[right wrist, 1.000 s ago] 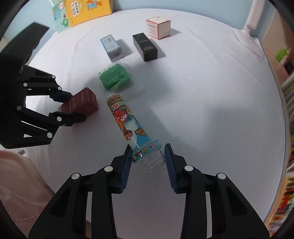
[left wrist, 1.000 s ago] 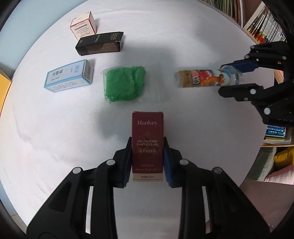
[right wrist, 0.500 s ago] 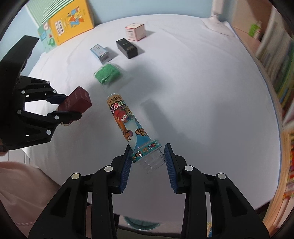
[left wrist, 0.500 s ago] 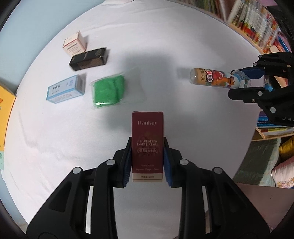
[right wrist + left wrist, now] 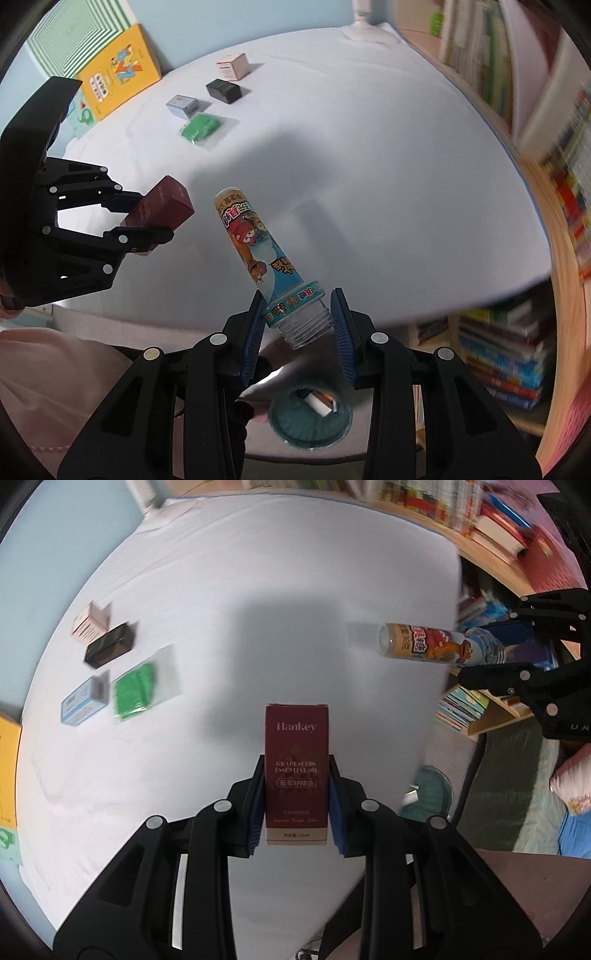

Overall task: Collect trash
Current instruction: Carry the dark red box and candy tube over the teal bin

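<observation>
My left gripper (image 5: 296, 805) is shut on a maroon "Hankey" carton (image 5: 296, 753), held upright above the white table (image 5: 240, 602). In the right wrist view the same carton (image 5: 162, 206) hangs in the left gripper (image 5: 136, 219) near the table's front edge. My right gripper (image 5: 298, 321) is shut on the neck end of a clear plastic bottle with a cartoon label (image 5: 258, 247), tilted away from me. A teal trash bin (image 5: 310, 413) with a scrap in it stands on the floor below the bottle. From the left wrist view the bottle (image 5: 424, 644) pokes past the table's right edge.
A green bag (image 5: 199, 127), a blue box (image 5: 183, 105), a black box (image 5: 223, 90) and a pink-white box (image 5: 232, 66) lie on the table's far side. Picture books (image 5: 118, 70) lean on the wall. Bookshelves (image 5: 517, 92) line the right. The bin (image 5: 430, 794) sits beside the table.
Both grippers have carried the carton and the bottle away from the other items toward the table's edge, rolling as they went. The bin and the bookshelves have come into view.
</observation>
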Tool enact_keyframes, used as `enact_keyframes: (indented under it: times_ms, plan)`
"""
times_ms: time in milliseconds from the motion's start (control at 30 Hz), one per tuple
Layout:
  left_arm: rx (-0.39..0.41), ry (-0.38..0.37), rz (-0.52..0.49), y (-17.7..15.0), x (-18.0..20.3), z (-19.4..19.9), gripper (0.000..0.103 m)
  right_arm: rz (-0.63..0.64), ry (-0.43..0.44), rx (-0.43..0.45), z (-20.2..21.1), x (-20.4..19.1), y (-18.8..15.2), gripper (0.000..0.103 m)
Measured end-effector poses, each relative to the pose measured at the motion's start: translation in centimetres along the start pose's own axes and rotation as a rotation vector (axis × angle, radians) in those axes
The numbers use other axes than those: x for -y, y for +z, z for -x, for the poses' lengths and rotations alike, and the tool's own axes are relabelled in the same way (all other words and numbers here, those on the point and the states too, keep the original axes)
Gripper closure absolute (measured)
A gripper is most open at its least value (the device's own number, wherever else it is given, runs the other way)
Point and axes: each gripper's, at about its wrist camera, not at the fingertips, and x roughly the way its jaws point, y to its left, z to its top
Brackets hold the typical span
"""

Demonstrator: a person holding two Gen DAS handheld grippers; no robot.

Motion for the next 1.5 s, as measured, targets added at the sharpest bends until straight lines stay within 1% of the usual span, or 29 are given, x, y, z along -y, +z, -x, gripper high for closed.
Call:
enact_keyframes:
  times_ms: [133,300,467,767,900,1033,1200,1333,1500]
  plan:
    - [0.005,-0.013,-0.056,-1.0,3.3,0.9,0.076,-0.055,-0.019,0.011,1.3,0.6,-3.3,0.066]
    - [0.013,-0.033,-0.142,-1.8,7.8,1.7,0.076,-0.142,-0.043,0.020,3.1,1.4,-8.3,0.066]
    - [0.011,-0.054,-0.222,-2.9,12.1,2.3,0.076,-0.231,-0.059,0.021,4.1,1.9,-13.0,0.066]
    - [-0.020,-0.098,-0.377,-5.8,20.2,2.3,0.076,-0.370,-0.055,0.000,5.1,1.4,-21.7,0.066]
    - [-0.033,-0.115,-0.423,-6.9,22.7,2.4,0.076,-0.422,-0.050,-0.005,5.4,1.1,-24.8,0.066]
    - [-0.046,-0.129,-0.467,-8.0,25.0,2.4,0.076,-0.474,-0.048,-0.013,5.5,1.0,-27.4,0.066]
    - [-0.061,-0.148,-0.520,-9.2,27.5,2.3,0.076,-0.520,-0.044,-0.031,5.6,0.7,-29.9,0.066]
    - [-0.069,-0.162,-0.560,-9.9,28.9,2.3,0.076,-0.551,-0.045,-0.044,5.6,0.7,-31.1,0.066]
    - [-0.068,-0.169,-0.594,-10.4,29.7,2.4,0.076,-0.576,-0.044,-0.052,5.7,0.5,-32.2,0.066]
